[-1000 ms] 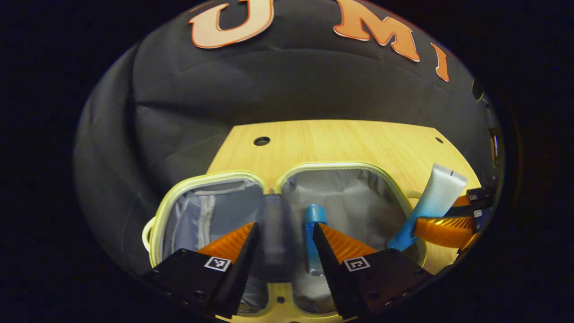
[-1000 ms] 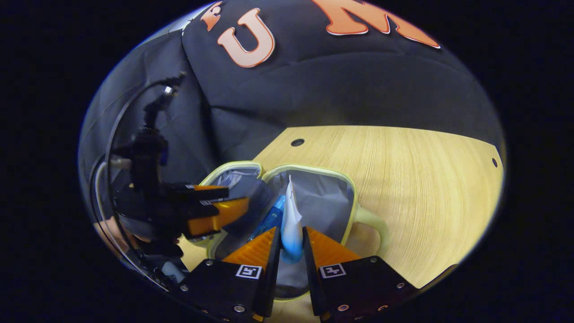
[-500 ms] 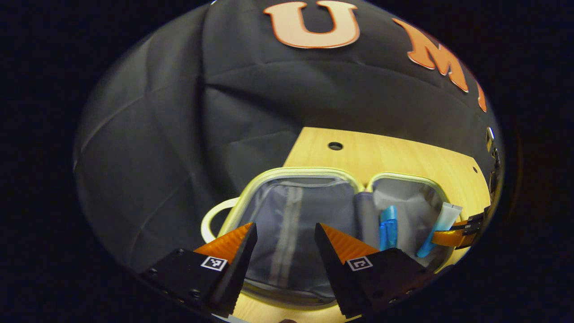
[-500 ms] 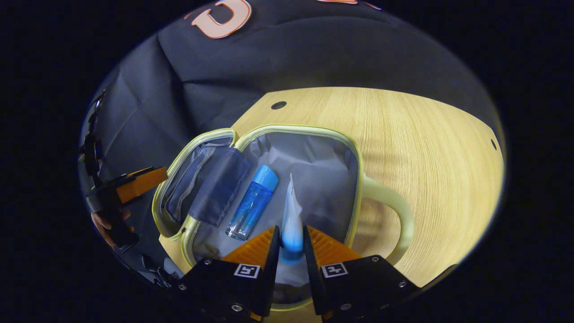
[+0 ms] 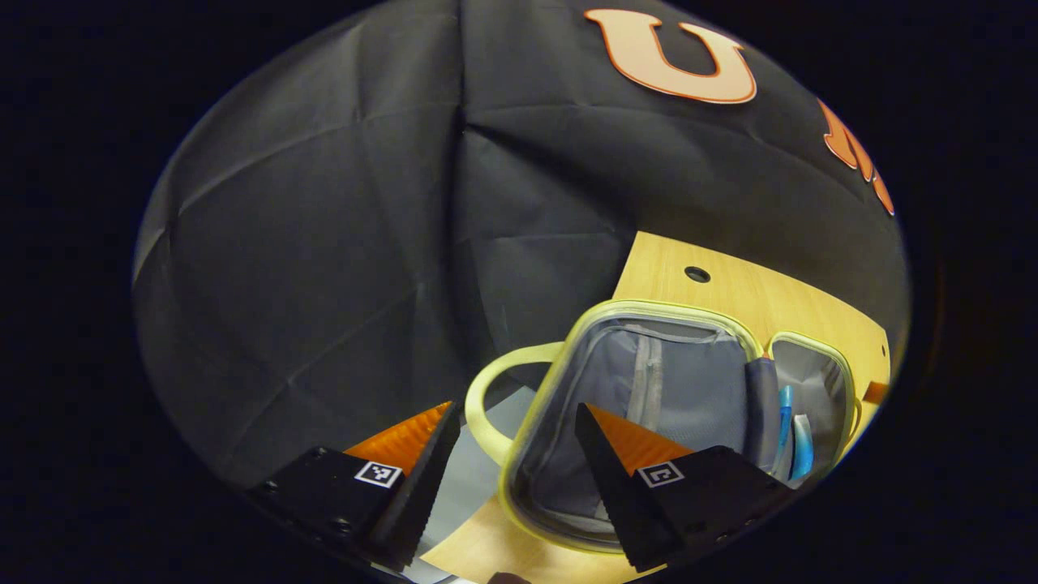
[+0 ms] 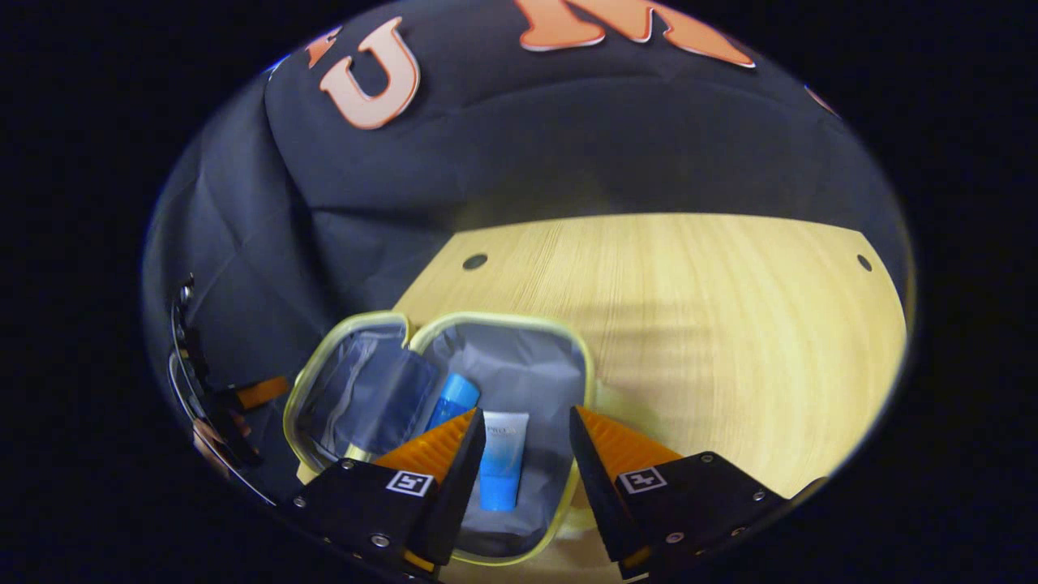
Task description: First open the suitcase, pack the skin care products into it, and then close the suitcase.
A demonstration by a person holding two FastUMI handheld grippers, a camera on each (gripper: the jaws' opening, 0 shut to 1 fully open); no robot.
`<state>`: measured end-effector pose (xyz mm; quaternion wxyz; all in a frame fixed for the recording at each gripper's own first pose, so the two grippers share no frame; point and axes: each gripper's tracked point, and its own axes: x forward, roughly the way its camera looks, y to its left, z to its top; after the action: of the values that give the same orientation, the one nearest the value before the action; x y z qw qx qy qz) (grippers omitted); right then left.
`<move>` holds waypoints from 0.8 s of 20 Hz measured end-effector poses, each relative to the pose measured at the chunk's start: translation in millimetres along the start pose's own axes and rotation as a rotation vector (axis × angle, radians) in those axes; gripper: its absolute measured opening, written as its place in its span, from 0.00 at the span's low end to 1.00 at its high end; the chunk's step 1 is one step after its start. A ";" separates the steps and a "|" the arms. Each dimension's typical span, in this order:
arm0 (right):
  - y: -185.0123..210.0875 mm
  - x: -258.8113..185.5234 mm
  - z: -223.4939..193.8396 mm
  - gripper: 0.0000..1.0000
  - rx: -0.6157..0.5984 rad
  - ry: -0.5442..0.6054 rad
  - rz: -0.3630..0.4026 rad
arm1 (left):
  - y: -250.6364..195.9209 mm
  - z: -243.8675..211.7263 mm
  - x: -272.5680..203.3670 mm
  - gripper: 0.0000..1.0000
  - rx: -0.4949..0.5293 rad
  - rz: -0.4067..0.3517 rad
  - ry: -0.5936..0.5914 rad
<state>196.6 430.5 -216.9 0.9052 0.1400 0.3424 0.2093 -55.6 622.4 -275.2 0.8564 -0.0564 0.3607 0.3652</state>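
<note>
The small suitcase point(image 5: 632, 308) lies open on the wooden table, with a pale yellow-green rim and grey lining. In its right half point(image 6: 551, 381) lie a blue bottle point(image 6: 454, 397) and a white-and-blue tube point(image 6: 503, 458), side by side. My right gripper point(image 6: 527, 422) hovers open just above the tube, touching nothing. In the left gripper view the bottle point(image 5: 785, 405) and tube point(image 5: 801, 446) show at the far right. My left gripper point(image 5: 515, 422) is open near the suitcase's left handle point(image 5: 478, 381), over the lid half's edge.
A dark flap point(image 5: 762, 414) stands along the hinge between the two halves. The wooden table point(image 6: 689, 308) stretches bare to the right of the suitcase, with small holes point(image 6: 474, 261) near its far edge. The left gripper point(image 6: 268, 391) shows at the table's left edge.
My right gripper opened and let the tube go; it now lies flat in the suitcase beside the bottle. My left gripper swung left, from over the hinge to the left handle.
</note>
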 end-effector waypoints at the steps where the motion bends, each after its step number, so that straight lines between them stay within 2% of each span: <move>1: -4.1 -7.8 12.4 0.73 0.009 -0.035 -0.009 | 7.7 -0.3 5.2 0.90 -0.017 -0.002 0.005; 4: -29.1 -26.4 36.4 0.79 -0.008 -0.087 -0.078 | 24.9 -3.0 20.5 0.90 -0.090 -0.014 0.024; 7: -50.4 -48.7 60.1 0.83 -0.035 -0.125 -0.143 | 34.1 -9.2 35.3 0.91 -0.212 -0.052 0.051; 10: -52.8 -58.0 74.5 0.83 -0.026 -0.143 -0.168 | 30.8 -6.7 50.6 0.94 -0.344 -0.133 0.062; 16: -55.2 -69.1 93.6 0.84 -0.070 -0.154 -0.202 | 22.8 -3.6 69.6 0.91 -0.597 -0.314 0.111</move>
<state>228.9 339.1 -132.0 0.9495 0.0890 0.2768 0.1177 -39.9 678.4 -319.9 0.8269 -0.3793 0.2710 0.3145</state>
